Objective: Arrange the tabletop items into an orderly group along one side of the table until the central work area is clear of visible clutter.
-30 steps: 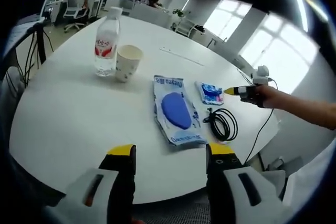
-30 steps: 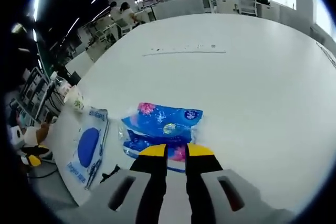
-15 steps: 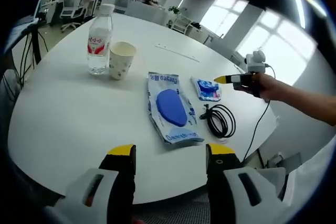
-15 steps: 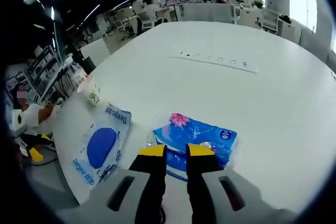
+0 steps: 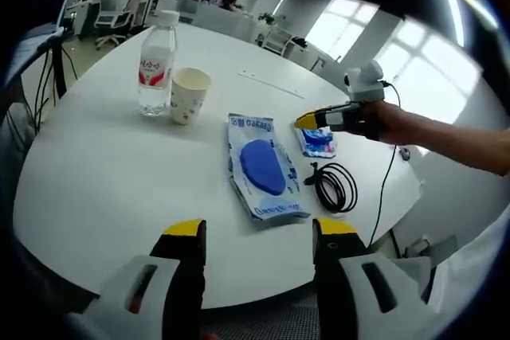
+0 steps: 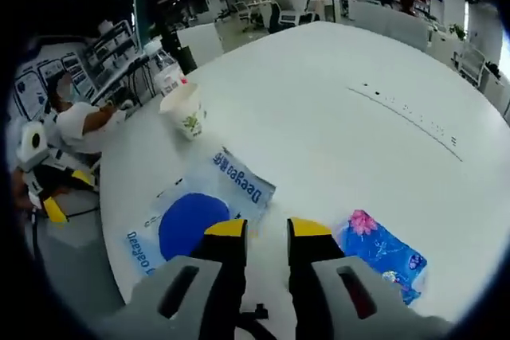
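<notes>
White round table in open office. Left hand-held gripper hangs at near edge, jaws apart, empty. Beyond: coiled cable, blue-oval pouch, floral tissue pack — right hand-held gripper has lifted off that pack, narrow gap, empty. Farther: paper cup, water bottle. Grouping unfinished.

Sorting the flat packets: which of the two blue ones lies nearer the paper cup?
The larger white packet with the blue oval; the small flowered blue packet lies farther from the paper cup.
</notes>
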{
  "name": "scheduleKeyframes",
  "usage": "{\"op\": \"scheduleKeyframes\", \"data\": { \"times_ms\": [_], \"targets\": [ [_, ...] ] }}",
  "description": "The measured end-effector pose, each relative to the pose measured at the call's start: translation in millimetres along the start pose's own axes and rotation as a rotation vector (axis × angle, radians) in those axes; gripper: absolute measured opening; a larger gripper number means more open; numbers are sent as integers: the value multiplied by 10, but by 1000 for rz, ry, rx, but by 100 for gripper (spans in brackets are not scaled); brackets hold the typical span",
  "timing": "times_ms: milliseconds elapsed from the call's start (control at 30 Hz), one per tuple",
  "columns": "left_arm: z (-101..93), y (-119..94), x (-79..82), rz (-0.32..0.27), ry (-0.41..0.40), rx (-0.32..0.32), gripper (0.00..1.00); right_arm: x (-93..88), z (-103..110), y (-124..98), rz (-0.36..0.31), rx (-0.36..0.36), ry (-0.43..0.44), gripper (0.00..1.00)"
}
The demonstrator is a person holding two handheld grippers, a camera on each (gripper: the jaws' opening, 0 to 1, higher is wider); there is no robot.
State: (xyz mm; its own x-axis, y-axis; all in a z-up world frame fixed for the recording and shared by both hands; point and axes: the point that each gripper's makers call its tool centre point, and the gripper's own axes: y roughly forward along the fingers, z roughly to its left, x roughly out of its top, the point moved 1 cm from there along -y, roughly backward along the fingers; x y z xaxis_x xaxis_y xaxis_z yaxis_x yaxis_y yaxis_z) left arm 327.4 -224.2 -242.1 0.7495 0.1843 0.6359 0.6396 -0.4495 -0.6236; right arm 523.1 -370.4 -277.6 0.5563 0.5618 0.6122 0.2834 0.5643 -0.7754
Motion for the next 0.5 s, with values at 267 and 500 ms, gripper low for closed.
{"op": "scheduleKeyframes", "data": {
  "times_ms": [267,500],
  "targets": [
    [29,-76,-14,-7,-4,9,54,69,-12,293,45,42,-75,22],
    [1,-115,-60,-3,-9,3,54,173,-35,392,48,45,-118,22]
  ]
}}
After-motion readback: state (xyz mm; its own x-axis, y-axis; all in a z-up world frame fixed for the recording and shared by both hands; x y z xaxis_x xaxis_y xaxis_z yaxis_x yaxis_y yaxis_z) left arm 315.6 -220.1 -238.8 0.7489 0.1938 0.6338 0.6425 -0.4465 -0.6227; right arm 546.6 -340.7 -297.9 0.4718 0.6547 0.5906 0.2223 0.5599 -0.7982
